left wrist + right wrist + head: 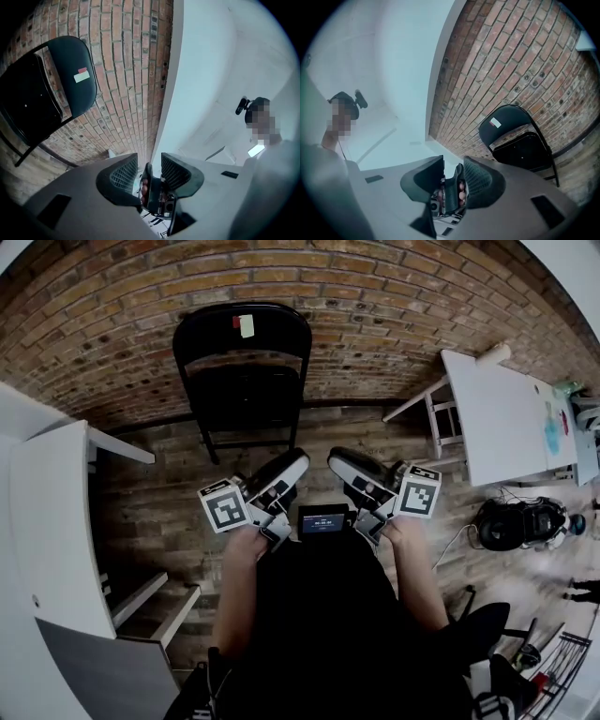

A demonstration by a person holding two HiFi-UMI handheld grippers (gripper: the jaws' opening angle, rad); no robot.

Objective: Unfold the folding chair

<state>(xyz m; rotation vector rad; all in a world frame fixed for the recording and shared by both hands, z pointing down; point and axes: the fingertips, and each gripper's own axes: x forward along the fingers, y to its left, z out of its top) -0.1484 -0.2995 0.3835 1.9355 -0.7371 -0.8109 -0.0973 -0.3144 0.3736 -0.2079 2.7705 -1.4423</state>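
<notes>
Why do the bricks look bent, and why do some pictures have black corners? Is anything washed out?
Head view: the wide lens bows the brick wall into an arc, though the folding chair stays sharp. Left gripper view: dark rounded corners, the chair appears tilted, the white surface looks pale and flat, and a mosaic patch sits at the right. Right gripper view: same dark rim and curved bricks.

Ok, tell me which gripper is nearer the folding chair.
Left. The left gripper is just in front of the chair; the right gripper is off to the side.

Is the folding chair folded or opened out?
Folded: the folding chair leans flat against the brick wall, its seat tucked up within the frame.
</notes>
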